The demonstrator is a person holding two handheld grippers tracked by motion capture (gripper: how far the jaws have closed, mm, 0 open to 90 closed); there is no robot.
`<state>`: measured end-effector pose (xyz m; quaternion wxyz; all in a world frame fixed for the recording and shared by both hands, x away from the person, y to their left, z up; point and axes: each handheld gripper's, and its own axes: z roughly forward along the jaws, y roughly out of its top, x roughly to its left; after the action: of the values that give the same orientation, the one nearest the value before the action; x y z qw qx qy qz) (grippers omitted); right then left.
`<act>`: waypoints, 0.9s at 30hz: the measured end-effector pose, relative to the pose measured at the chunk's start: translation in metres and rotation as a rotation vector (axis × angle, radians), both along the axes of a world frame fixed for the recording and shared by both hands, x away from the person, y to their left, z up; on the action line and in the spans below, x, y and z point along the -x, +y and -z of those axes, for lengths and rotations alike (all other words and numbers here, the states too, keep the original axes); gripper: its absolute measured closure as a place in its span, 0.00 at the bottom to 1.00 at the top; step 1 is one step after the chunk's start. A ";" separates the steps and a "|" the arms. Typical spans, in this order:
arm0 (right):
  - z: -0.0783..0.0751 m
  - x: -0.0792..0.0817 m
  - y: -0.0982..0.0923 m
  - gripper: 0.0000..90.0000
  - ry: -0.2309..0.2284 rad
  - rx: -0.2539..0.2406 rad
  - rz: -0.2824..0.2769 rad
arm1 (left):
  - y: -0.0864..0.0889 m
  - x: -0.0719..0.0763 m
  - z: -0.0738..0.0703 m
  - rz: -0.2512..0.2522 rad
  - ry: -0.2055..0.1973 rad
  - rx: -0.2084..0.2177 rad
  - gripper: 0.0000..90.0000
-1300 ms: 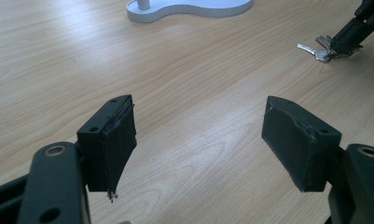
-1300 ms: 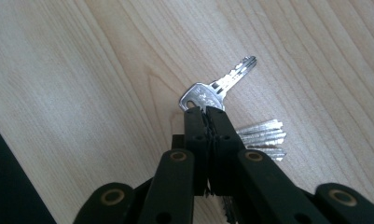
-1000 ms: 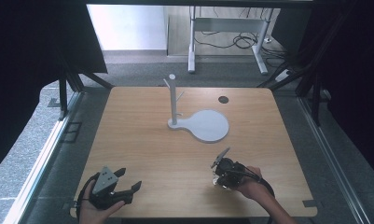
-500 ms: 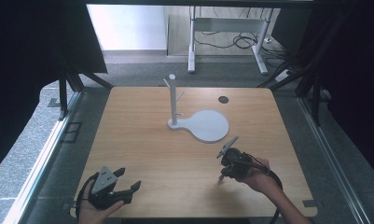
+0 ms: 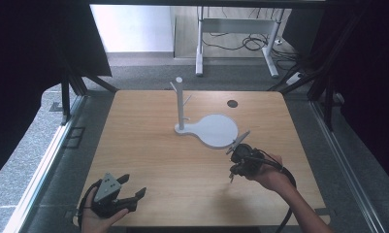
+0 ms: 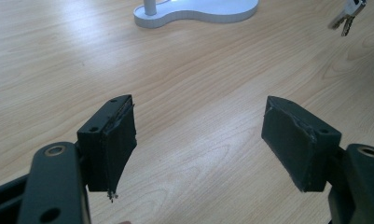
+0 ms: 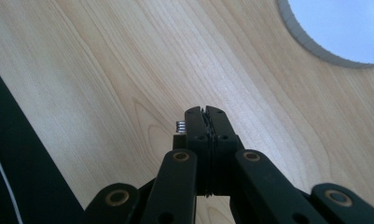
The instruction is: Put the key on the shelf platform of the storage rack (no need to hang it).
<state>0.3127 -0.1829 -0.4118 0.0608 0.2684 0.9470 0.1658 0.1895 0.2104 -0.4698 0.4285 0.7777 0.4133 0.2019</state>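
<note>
A white peg stand [image 5: 180, 104] rises from a flat round base [image 5: 216, 130] in the middle of the wooden table. My right gripper [image 5: 233, 171] hovers above the table just in front of that base, jaws pressed together. A small metal key ring [image 7: 180, 125] sticks out at the side of the right gripper [image 7: 205, 114], whose jaws are shut on it. Silver keys [image 6: 348, 16] dangle in the air in the left gripper view. My left gripper [image 5: 133, 185] rests near the front left edge of the table. It is open [image 6: 198, 135] with bare wood between its pads.
A dark round hole [image 5: 232, 103] marks the table's far right part. The table's front edge [image 5: 206, 224] runs close under both hands. A black cable [image 5: 289, 194] trails from the right gripper along the forearm. Beyond the table stand a desk frame and loose cables on the floor.
The right hand has lifted off the table and moved away from the front edge toward the stand's round base, still shut. The left hand has stayed where it was.
</note>
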 end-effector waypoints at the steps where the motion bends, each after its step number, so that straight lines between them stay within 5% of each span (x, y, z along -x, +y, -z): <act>1: -0.001 -0.001 0.000 1.00 0.000 -0.002 0.004 | 0.000 0.000 0.000 -0.001 -0.001 0.001 0.29; 27: -0.027 -0.037 0.003 1.00 0.012 -0.004 0.010 | -0.004 0.000 0.001 0.012 0.006 -0.005 0.29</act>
<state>0.3499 -0.1800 -0.3847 0.0553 0.2740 0.9457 0.1657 0.1895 0.2066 -0.4709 0.4267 0.7818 0.4093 0.1979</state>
